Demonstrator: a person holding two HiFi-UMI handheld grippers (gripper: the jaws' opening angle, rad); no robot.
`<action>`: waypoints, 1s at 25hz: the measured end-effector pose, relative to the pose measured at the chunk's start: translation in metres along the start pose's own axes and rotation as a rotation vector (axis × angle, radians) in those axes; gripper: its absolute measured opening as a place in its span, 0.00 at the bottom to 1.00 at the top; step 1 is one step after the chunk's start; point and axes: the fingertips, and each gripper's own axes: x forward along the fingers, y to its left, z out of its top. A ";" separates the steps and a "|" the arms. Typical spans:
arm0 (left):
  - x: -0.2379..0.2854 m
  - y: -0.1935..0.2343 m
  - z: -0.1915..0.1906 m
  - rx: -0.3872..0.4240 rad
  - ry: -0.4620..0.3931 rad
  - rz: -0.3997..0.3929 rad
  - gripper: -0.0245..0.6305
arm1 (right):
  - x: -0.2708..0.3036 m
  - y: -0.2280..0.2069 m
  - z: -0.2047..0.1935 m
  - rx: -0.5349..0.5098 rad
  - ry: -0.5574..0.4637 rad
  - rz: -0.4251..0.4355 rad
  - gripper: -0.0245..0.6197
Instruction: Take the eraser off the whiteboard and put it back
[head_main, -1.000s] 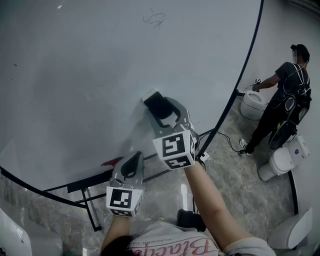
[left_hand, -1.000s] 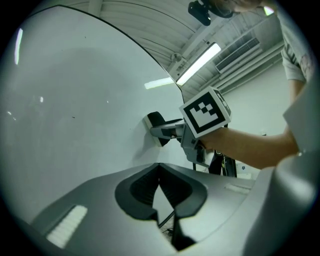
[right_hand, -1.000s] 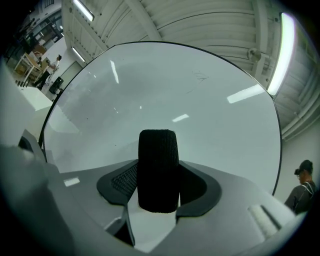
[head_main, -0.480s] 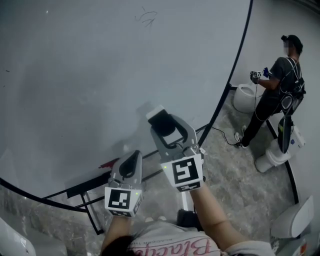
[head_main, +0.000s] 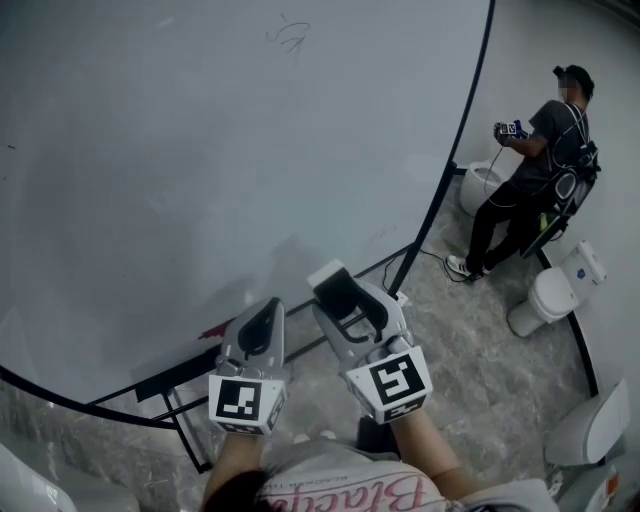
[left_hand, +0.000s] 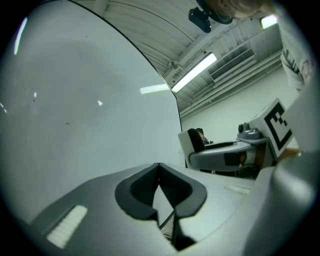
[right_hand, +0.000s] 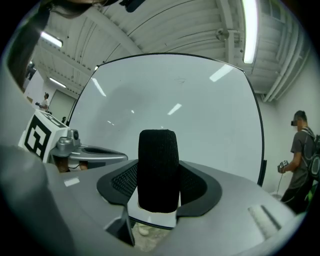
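Right gripper jaws clamp the eraser across its sides, near the whiteboard lower edge; likely light, soft-faced, grippy. Left gripper jaws closed, empty.

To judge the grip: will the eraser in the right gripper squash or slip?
The eraser looks faced with ribbed felt, so it probably yields and hardly slips. Likely light: the right gripper holds it by two sides.

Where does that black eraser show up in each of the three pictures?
Head view: low centre, eraser clamped in the right gripper.
Left gripper view: middle right, small, at the right gripper's tip.
Right gripper view: dead centre, upright between the fingers.
Shared landmark: the whiteboard, behind it in all three.
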 end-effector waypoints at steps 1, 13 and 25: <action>0.000 0.000 0.000 0.002 0.001 0.001 0.04 | -0.003 0.004 -0.003 0.018 -0.001 0.007 0.40; -0.004 0.005 0.002 -0.033 -0.029 0.031 0.04 | -0.007 0.009 -0.012 0.034 0.016 0.008 0.40; 0.001 0.006 0.005 -0.028 -0.039 0.032 0.04 | 0.008 -0.009 0.001 0.007 -0.020 -0.013 0.40</action>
